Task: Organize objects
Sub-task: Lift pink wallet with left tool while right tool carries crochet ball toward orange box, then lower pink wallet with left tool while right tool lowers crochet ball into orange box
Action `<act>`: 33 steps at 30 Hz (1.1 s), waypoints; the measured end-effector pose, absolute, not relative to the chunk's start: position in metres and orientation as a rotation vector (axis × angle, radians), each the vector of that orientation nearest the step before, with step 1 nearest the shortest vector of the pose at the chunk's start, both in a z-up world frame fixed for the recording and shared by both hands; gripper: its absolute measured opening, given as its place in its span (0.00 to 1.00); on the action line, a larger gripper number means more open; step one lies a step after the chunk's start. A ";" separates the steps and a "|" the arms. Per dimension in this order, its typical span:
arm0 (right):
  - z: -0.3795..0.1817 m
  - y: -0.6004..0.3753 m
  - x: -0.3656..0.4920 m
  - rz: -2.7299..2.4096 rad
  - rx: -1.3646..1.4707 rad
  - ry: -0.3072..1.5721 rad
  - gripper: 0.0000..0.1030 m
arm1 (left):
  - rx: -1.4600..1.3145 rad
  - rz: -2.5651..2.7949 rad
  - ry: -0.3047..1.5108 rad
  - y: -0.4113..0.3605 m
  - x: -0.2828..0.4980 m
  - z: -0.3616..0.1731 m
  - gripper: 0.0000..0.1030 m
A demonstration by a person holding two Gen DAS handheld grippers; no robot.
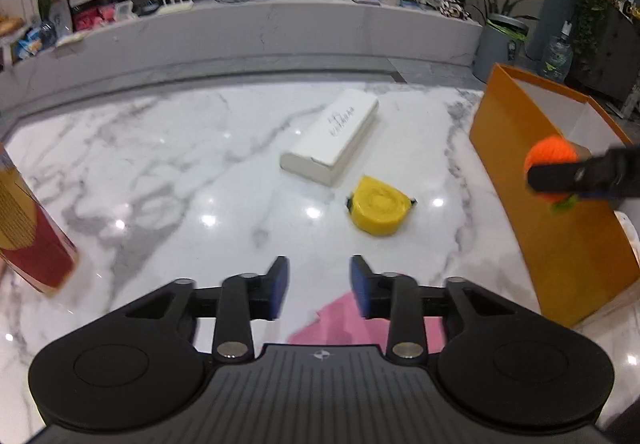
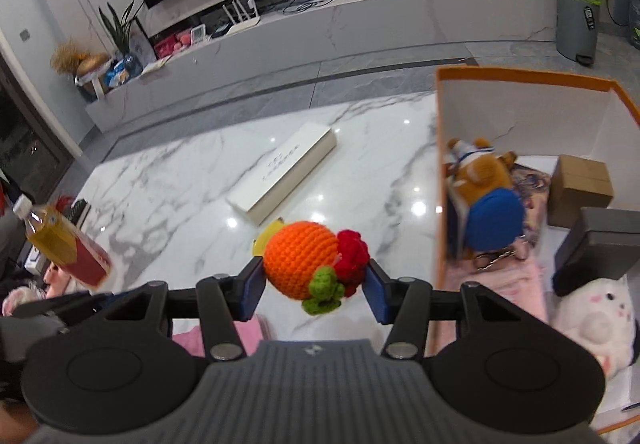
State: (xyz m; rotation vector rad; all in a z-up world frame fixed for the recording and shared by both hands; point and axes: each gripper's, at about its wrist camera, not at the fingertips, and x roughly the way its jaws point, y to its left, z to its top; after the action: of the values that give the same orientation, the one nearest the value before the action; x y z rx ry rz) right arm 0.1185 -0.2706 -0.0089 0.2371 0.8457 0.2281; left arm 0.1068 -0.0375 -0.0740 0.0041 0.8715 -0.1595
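The crocheted orange (image 1: 551,154) appears at the right edge of the left wrist view, pinched in the right gripper (image 1: 560,176), which reaches in from the right in front of the orange box (image 1: 532,204). The left gripper (image 1: 319,286) hangs over the marble table (image 1: 160,172) with its blue pads (image 1: 280,280) parted and nothing between them. A pink cloth (image 1: 340,320) lies under it on the near edge. Ahead sits a yellow tape roll (image 1: 380,210), and just beyond it a long white box (image 1: 332,136). A red-labelled bottle (image 1: 28,236) stands at the near left.

In the right wrist view, the crocheted orange (image 2: 300,258), with its red flower and green leaf, is squeezed between the two blue pads (image 2: 253,286) of the right gripper (image 2: 316,284), held above the table (image 2: 160,184) just left of the box wall (image 2: 440,172). Inside the orange box lie a brown plush toy with a blue part (image 2: 486,188), a cardboard carton (image 2: 580,188), a dark grey box (image 2: 600,244) and a white plush (image 2: 596,320). The white box (image 2: 284,172) lies farther out, the bottle (image 2: 64,244) at left.
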 end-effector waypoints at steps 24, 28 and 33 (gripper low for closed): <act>-0.008 -0.273 0.108 0.243 0.216 0.849 0.53 | 0.356 -0.549 1.045 -0.071 0.105 -0.131 0.92; -0.005 -0.279 0.104 0.238 0.213 0.846 0.53 | 0.324 -0.550 1.029 -0.072 0.105 -0.123 0.92; 0.004 -0.292 0.100 0.218 0.211 0.827 0.53 | 0.236 -0.584 0.965 -0.071 0.110 -0.093 0.92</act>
State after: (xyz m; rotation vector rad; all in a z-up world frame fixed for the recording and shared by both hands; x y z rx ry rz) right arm 0.1002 -0.2921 0.0041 0.2110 0.8270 0.2184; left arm 0.1098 -0.0713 -0.0931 0.2356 0.9654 -0.5841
